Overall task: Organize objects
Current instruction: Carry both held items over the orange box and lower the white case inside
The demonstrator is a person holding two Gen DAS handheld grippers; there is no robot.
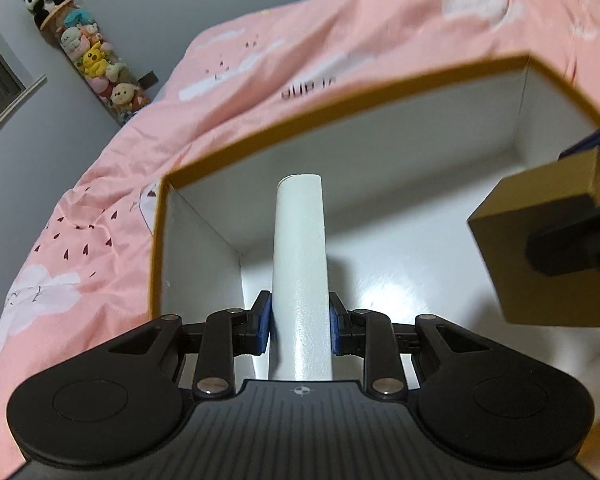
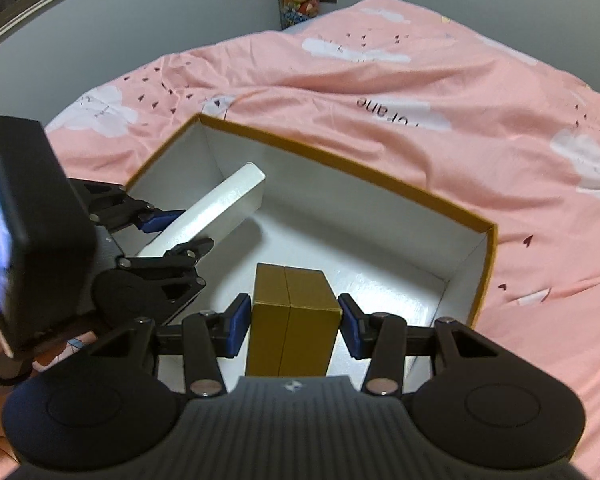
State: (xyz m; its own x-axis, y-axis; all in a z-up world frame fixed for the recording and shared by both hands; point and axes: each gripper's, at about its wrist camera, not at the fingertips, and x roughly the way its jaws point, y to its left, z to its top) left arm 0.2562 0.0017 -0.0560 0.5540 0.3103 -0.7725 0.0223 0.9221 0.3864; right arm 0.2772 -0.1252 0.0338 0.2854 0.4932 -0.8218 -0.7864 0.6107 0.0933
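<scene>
- Your left gripper [image 1: 300, 320] has its fingers closed on a white box [image 1: 299, 264], a long slim carton. The blue pads [image 1: 263, 320] press its two narrow sides near the end closest to you, and the rest of it juts forward over the open tray.
- Your right gripper [image 2: 294, 322] carries a gold box [image 2: 292, 320]. In the right wrist view a sliver of gap seems to show between each pad and the box, yet the left wrist view shows the same box [image 1: 540, 248] hanging clear above the tray floor, so you are gripping it, though probably lightly.
- Both cartons look like stiff, light card. They should hold their shape under a moderate squeeze, but the walls will probably dent if you clamp hard. The white box has a glossy skin and may slip. Its long overhang will likely lever downward, so a hold nearer its middle would be steadier.
- The gold box has a seam [image 2: 285, 312] running down its top face. Keep the pads on the flat side walls, not across that seam.
- Below both hands sits the storage box [image 2: 485, 272], open-topped, with a gold rim and white inside. The white box points toward its left far corner; the gold box hangs nearer its right wall. Its floor looks bare in both views.
- The storage box rests on a bed under a pink cover [image 2: 420, 80], a soft base that may give when you press down.
- Beyond the bed, a tall holder of plush toys [image 1: 88, 56] stands against the grey wall.
</scene>
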